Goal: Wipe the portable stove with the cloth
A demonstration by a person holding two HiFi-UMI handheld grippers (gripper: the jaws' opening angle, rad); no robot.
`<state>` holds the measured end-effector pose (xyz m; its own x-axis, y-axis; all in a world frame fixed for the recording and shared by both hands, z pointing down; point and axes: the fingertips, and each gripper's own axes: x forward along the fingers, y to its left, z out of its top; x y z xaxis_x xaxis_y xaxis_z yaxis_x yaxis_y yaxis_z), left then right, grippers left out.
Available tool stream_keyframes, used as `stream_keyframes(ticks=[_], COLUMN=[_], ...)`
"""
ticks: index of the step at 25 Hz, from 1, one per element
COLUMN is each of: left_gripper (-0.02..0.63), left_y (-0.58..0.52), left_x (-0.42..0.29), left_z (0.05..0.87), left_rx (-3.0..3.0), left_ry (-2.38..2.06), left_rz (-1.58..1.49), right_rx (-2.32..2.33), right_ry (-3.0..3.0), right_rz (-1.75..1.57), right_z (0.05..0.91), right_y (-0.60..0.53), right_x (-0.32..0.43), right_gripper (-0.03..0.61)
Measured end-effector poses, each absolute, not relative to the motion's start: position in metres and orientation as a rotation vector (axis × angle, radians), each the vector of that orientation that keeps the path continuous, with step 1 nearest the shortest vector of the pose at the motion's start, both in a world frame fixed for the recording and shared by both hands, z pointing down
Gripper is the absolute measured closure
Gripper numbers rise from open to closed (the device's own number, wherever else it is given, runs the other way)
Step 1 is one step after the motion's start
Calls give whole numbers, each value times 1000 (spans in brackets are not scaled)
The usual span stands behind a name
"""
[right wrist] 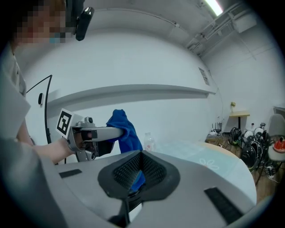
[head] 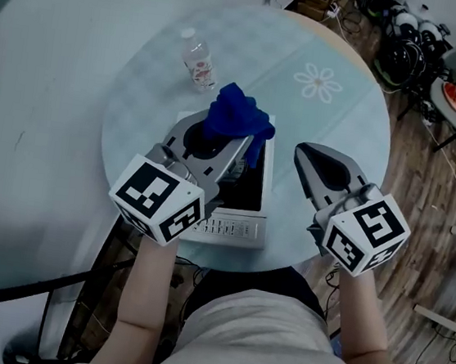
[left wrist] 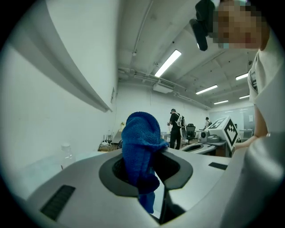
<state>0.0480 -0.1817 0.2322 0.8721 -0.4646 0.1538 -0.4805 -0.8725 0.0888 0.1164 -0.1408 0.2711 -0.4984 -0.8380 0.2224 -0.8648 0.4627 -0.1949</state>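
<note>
A round desk point(head: 318, 122) with a pale checked cover and a flower print fills the middle of the head view. A white portable stove point(head: 234, 229) with a dark top sits on it, at the edge nearest the person.

The left tool point(head: 241, 144) reaches over the stove, its jaws pinching a blue cloth point(head: 234, 116). The cloth bunches up above the jaws, and a fold hangs below them over the stove's far end. Whether it touches the stove cannot be told.

The right tool point(head: 304, 155) is held just to the right of the stove, above the desk. Its jaws are pressed together with nothing between them.

A small clear bottle point(head: 198, 60) stands on the desk beyond the stove.
</note>
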Motion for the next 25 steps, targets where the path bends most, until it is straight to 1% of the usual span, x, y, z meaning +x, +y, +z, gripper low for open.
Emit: stream_keyframes(ticks=[13, 18, 25], left_gripper=[509, 509, 509], left_y=[-121, -106, -86], left_x=[-1, -13, -28], left_z=[196, 195, 212], left_rx=[2896, 2903, 2835], left_ry=[-794, -833, -893], left_rz=[-159, -185, -164], right_rx=[1333, 1235, 1121], right_ry=[-2845, -2864, -2858], right_rz=[383, 360, 377], right_z=[220, 217, 236], right_y=[-108, -96, -82], right_x=[81, 72, 58], right_gripper=[557, 557, 557])
